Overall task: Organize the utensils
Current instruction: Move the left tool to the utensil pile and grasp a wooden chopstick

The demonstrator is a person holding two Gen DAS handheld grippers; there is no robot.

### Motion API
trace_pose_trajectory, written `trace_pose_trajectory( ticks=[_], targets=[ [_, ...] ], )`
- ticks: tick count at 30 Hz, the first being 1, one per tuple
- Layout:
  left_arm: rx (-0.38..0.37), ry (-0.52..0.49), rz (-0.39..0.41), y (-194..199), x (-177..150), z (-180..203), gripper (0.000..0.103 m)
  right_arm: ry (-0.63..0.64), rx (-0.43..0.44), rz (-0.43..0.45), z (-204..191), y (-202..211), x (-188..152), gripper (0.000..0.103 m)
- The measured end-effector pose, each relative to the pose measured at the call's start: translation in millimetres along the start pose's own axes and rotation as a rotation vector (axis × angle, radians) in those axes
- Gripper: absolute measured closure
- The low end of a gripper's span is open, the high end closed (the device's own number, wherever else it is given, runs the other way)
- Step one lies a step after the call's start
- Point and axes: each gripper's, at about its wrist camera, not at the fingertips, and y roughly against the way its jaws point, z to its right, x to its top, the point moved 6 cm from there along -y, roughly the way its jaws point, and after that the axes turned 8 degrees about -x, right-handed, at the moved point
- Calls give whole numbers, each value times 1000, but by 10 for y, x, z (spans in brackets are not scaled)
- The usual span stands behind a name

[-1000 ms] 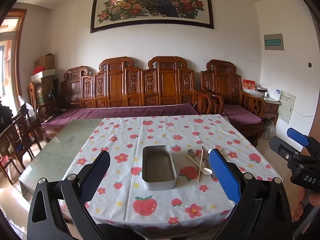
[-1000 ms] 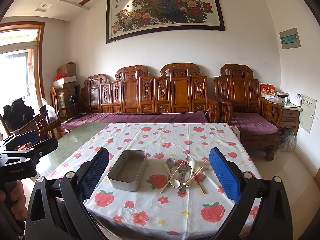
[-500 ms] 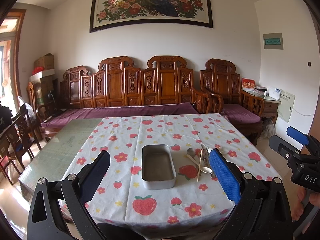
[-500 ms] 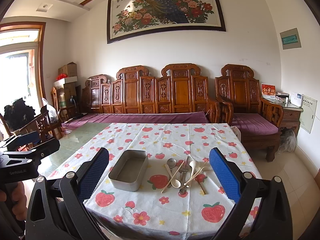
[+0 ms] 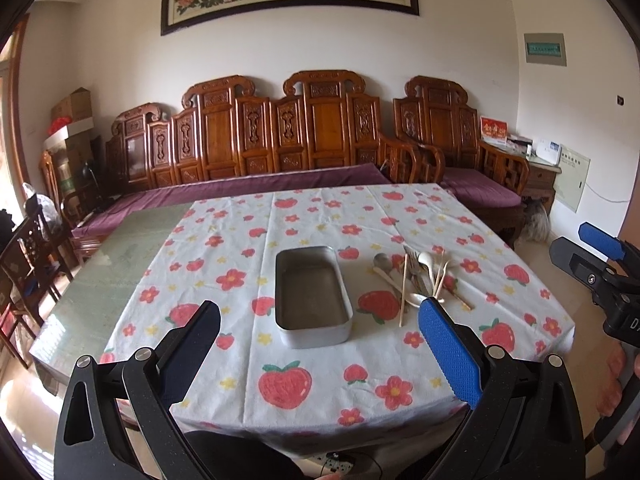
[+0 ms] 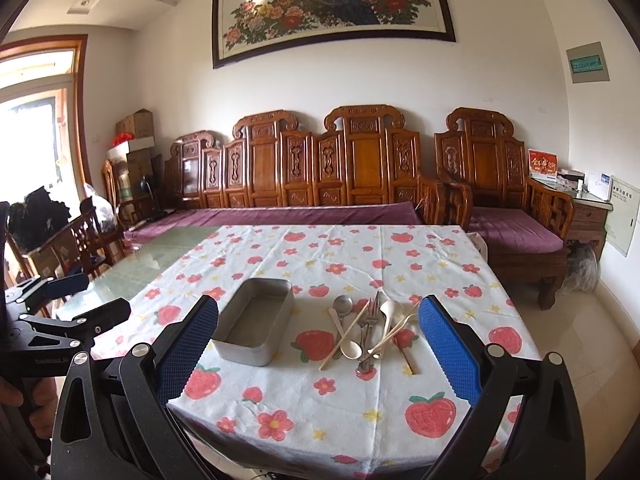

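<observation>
Holding both tools above near edge of counter (image 5: 224, 364), nothing gripped. My left tool (image 5: 320, 332) wide open, empty metal tray (image 5: 312, 300) lying between its fingers. My right tool (image 6: 318, 332) wide open too. Utensil pile (image 6: 370, 330), spoons, fork, chopsticks crossed, lies at 3 o'clock of tray, just beside, on strawberry tablecloth (image 6: 320, 400).
</observation>
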Motion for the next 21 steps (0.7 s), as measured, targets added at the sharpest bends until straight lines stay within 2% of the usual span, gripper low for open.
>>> trace_pose_trajectory(
  ticks=[2,7,21],
  targets=[
    [-9,-1,-21,-114,-33,6,7,6,-1,-27,34,-137,-50,10],
    [-28,-27,-70,-436,-92,49,7,44,12,-89,120,-508,-173,19],
    [-110,-101,-208,-1444,-170,269,7,85,-38,-259,563,-1520,-470,37]
  ],
)
